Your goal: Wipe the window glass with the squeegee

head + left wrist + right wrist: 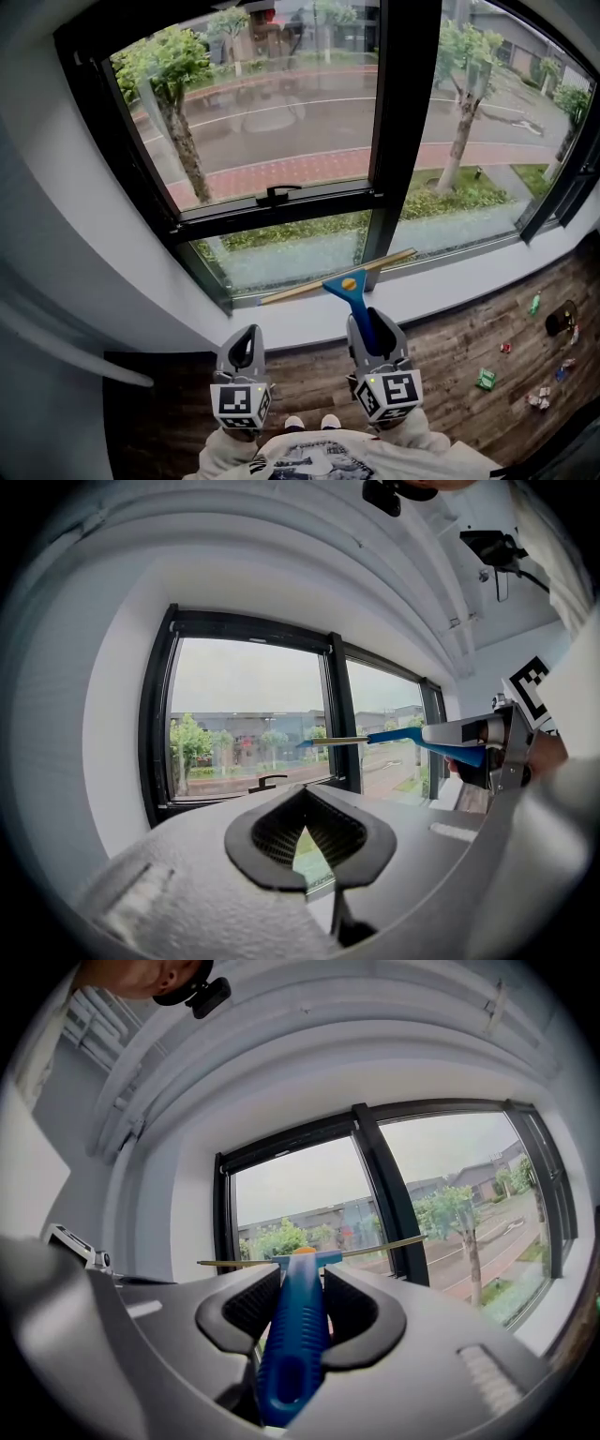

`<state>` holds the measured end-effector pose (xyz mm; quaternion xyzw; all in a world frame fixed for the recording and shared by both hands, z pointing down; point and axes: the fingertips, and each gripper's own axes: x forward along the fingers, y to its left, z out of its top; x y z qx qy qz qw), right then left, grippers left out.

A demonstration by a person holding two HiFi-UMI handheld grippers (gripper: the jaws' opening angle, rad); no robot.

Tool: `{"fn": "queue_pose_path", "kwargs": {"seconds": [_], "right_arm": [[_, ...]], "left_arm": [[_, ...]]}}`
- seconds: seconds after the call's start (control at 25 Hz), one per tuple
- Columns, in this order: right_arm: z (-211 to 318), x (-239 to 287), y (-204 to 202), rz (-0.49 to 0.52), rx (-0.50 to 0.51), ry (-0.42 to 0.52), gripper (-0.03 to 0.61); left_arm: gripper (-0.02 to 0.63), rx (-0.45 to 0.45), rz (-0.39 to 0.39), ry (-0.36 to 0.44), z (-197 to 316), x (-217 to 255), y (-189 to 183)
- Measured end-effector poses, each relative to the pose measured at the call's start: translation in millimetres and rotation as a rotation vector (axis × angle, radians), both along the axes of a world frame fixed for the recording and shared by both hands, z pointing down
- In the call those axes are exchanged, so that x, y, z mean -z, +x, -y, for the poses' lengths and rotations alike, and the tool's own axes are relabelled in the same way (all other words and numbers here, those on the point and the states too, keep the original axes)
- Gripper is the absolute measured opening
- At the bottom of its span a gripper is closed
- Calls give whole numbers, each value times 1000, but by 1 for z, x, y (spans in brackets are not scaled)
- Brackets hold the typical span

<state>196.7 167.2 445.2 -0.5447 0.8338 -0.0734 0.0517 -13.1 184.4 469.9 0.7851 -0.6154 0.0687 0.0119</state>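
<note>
**Holding the squeegee at the foot of the window**

At the bottom of the head view, the person's pale sleeves [309, 455] lead up to the two tools. The left tool [242, 349] sits at lower centre-left. In its own view its jaws [307, 834] meet at the tips with nothing between them.

Just beside it, toward the right of the frame, the right tool [372, 328] is clamped on the blue handle of the squeegee [349, 284]. The right gripper view shows the ribbed handle [298, 1335] pressed between both pads of that tool [298, 1299].

The squeegee's long yellowish blade slants across the lower pane, just above the white sill [450, 286]. Whether it touches the glass cannot be told.

On the wooden floor [450, 352] at lower right lie small scraps of litter [485, 379].

Beyond, the black window frame [405, 112] divides the glass [281, 103], and a black handle [277, 195] sits on the crossbar. Outside are trees, a red brick path and a road.
</note>
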Motion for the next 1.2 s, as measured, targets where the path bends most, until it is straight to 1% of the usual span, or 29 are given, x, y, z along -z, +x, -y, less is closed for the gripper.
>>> {"fn": "queue_pose_path", "kwargs": {"seconds": [0.24, 0.4, 0.52, 0.64, 0.8, 1.0, 1.2], "right_arm": [[7, -9, 19, 9, 0, -12, 146], [22, -9, 24, 7, -4, -3, 146], [40, -13, 18, -1, -2, -8, 146], [67, -19, 8, -12, -3, -15, 146], [117, -22, -10, -20, -24, -21, 146], [180, -11, -51, -44, -16, 0, 146], [238, 0, -91, -59, -30, 29, 146]], "left_arm": [[2, -6, 11, 3, 9, -1, 18], [2, -8, 10, 8, 26, -2, 20], [2, -13, 9, 9, 46, -6, 17], [2, -25, 6, 5, 77, -13, 9], [2, -52, 2, 13, 130, -15, -7], [2, -73, -11, 15, 197, -8, -44], [2, -95, 3, 45, 255, 5, -80]]}}
